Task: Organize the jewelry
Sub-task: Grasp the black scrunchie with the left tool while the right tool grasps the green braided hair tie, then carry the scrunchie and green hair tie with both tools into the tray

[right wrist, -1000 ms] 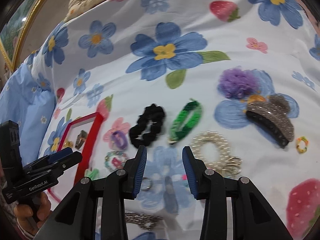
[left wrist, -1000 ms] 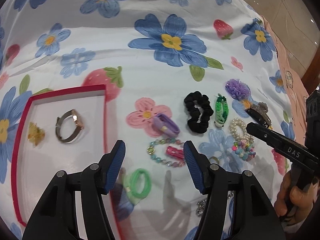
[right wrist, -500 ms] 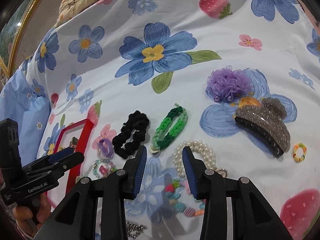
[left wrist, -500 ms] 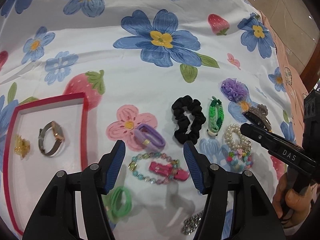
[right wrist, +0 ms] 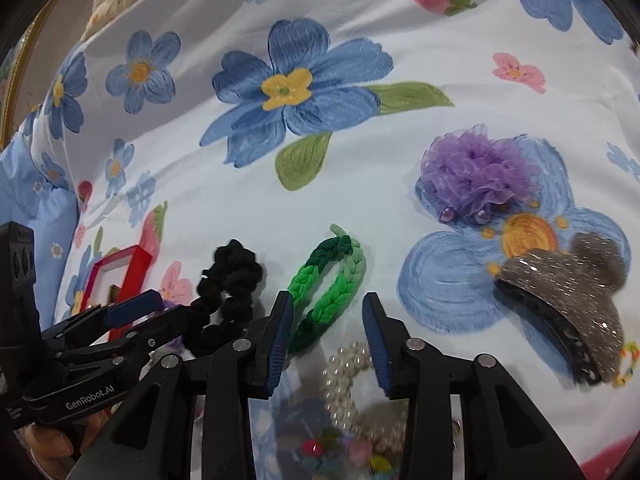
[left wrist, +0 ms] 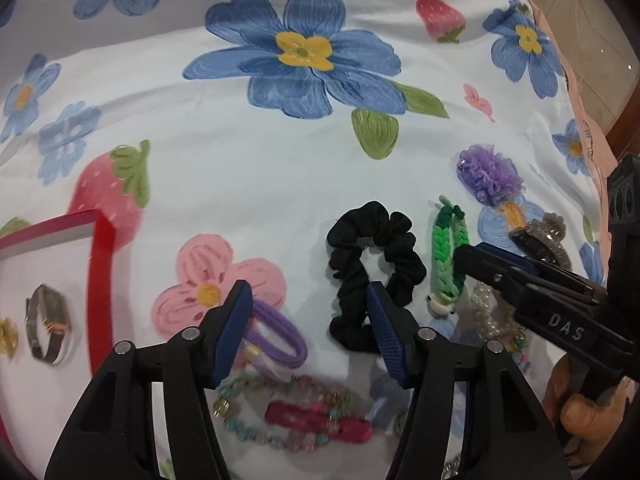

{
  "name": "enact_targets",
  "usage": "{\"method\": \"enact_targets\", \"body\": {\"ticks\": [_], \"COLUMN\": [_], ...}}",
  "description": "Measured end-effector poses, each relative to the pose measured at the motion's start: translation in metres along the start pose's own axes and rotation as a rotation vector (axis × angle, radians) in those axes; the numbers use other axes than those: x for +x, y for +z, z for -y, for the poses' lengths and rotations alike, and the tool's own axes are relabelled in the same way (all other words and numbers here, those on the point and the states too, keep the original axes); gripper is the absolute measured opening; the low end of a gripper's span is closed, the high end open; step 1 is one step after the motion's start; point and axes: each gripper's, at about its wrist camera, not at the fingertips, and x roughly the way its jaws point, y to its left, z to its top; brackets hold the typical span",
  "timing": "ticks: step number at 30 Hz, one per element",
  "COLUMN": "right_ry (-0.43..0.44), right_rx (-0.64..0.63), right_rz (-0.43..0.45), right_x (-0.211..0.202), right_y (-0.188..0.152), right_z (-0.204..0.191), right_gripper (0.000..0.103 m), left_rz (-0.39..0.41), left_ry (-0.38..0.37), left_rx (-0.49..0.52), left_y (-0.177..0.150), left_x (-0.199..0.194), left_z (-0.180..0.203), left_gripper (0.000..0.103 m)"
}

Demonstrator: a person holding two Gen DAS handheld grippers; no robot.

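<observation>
Two claws over a flowered bedsheet (left wrist: 248, 168), both spread wide and carrying nothing.

Nearest the left claw (left wrist: 310, 334): a pink hair clip (left wrist: 316, 420) lying inside a loop of pastel beads (left wrist: 240, 412), blurred and partly under the claw's frame. Risk here of catching clip and beads together, or dragging the chain across the cloth.

Just ahead, a purple hair tie (left wrist: 280, 338) touching the left fingertip, and a black scrunchie (left wrist: 374, 268) with its lower end against the right fingertip. Likely trouble: a squeeze that takes in both, or a soft loop slipping out of the pads.

Under the right claw (right wrist: 328, 330): a pearl bracelet (right wrist: 346, 376) between the fingers, coloured charms blurred below it, a green braided band (right wrist: 328, 282) brushing the left fingertip. Danger of hooking the band along with the pearls.

To the left, the red-edged box (left wrist: 102, 280), already with a watch (left wrist: 48, 324) and a small gold piece (left wrist: 6, 338) inside. Possible knock against its raised rim on delivery, or a drop on top of the watch.

Farther off, a glittery hair claw clip (right wrist: 560, 300), a tiny coloured ring (right wrist: 628, 360) beside it, and a purple frilly hair bobble (right wrist: 476, 172). Loose sheet throughout: wrinkles apt to snag a fingertip and shift everything.
</observation>
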Motion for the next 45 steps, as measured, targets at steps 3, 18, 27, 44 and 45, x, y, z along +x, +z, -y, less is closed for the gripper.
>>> {"method": "enact_targets", "body": {"ticks": [3, 18, 27, 44, 45], "right_ry": [-0.015, 0.032, 0.117, 0.275, 0.281], "right_rx": [-0.013, -0.036, -0.07, -0.211, -0.217], "right_rz": [-0.009, 0.036, 0.064, -0.002, -0.007], "right_x": [0.009, -0.019, -0.051, -0.044, -0.043], "right_y": [0.001, -0.005, -0.019, -0.056, -0.058], "right_z": [0.0, -0.013, -0.043, -0.145, -0.15], "right_gripper": [0.032, 0.01, 0.01, 0.01, 0.01], "left_rz": [-0.022, 0.07, 0.133, 0.233, 0.235], "left_ry": [-0.015, -0.05, -0.057, 0.02, 0.027], "left_rx": [0.028, 0.034, -0.048, -0.212, -0.221], "left_y": [0.0, -0.01, -0.037, -0.101, -0.104], "left_x": [0.01, -0.036, -0.086, -0.167, -0.169], "left_z": [0.006, 0.004, -0.029, -0.119, -0.125], "left_gripper": [0.034, 0.006, 0.006, 0.006, 0.006]}}
